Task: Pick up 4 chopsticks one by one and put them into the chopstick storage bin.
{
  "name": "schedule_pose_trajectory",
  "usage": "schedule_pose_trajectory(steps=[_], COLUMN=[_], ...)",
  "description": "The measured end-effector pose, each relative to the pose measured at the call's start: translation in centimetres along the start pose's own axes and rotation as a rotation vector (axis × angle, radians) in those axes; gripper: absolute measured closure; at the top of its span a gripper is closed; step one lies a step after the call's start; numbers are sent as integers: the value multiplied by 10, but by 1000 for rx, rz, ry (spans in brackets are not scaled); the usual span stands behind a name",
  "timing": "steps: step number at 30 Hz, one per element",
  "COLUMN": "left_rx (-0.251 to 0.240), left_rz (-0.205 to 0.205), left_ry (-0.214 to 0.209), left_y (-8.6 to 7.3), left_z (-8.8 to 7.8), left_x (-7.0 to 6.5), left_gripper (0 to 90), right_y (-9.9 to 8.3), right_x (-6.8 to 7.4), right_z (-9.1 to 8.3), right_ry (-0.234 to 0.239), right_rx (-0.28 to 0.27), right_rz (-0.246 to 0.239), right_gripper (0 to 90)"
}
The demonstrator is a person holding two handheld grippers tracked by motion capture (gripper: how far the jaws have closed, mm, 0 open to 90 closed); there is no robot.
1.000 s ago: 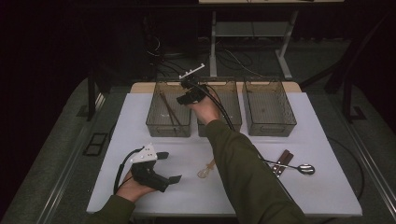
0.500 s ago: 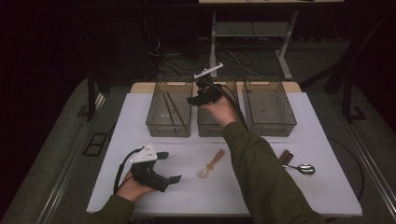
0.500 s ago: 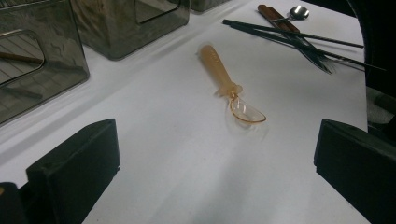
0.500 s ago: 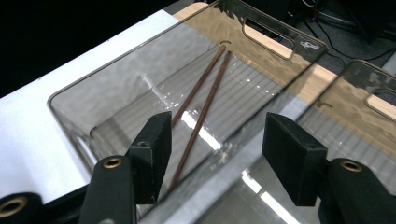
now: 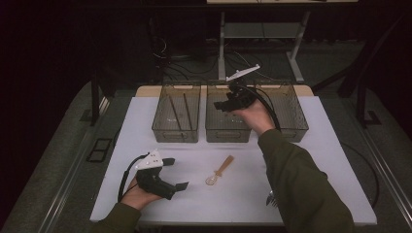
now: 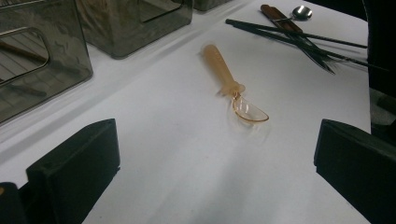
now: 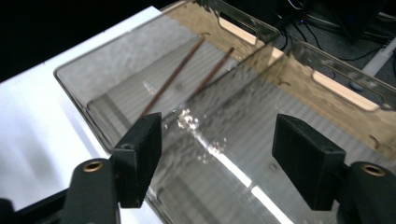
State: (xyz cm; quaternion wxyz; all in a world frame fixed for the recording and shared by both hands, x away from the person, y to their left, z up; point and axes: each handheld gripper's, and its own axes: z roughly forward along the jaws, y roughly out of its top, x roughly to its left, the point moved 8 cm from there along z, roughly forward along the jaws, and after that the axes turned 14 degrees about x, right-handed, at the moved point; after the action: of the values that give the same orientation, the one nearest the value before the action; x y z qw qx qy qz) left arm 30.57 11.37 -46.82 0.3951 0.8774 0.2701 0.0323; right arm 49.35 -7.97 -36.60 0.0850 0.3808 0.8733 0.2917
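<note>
Fingers of my right gripper [image 5: 224, 104] just opening, nothing between them, above the middle bin [image 5: 228, 116], two brown chopsticks [image 7: 187, 74] in the left bin [image 5: 176, 119], my left gripper [image 5: 176, 174] wide and empty near left, orange spoon [image 5: 219, 171] just right of it on the white table [image 5: 194, 199]

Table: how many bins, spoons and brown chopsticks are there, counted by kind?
Bins: 3
Spoons: 2 (one clear orange, one metal)
Brown chopsticks: 2, both in the left bin
Total: 7
</note>
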Motion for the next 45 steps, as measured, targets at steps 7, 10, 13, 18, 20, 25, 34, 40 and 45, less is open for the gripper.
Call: schedule_pose_trajectory(steps=[7, 10, 13, 18, 20, 25, 34, 40, 45], left_rx=[-4, 0, 4, 2, 1, 1, 6, 9, 11], left_rz=[-6, -2, 1, -1, -3, -4, -2, -1, -1], left_ry=[2, 2, 5, 4, 5, 7, 6, 6, 6], left_y=[0, 0, 0, 0, 0, 0, -1, -1, -1], left_z=[-1, -1, -1, -1, 0, 0, 1, 1, 1], left_x=[1, 0, 1, 1, 1, 1, 0, 0, 0], left_gripper=[0, 0, 0, 0, 0, 0, 0, 0, 0], right_y=[-19, -31, -38, -59, -66, -81, -127, -155, -173], right_x=[-6, -8, -8, -10, -10, -14, -30, -36, -38], right_z=[-11, -17, -20, -23, -25, -27, -32, -27, -23], right_ry=[-3, 3, 9, 23, 29, 31, 38, 38, 28], right_rx=[8, 17, 21, 34, 37, 44, 69, 107, 143], right_rz=[-6, -1, -1, -6, 0, 12, 76, 111, 123], right_gripper=[318, 314, 314, 314, 315, 323, 377, 424, 453])
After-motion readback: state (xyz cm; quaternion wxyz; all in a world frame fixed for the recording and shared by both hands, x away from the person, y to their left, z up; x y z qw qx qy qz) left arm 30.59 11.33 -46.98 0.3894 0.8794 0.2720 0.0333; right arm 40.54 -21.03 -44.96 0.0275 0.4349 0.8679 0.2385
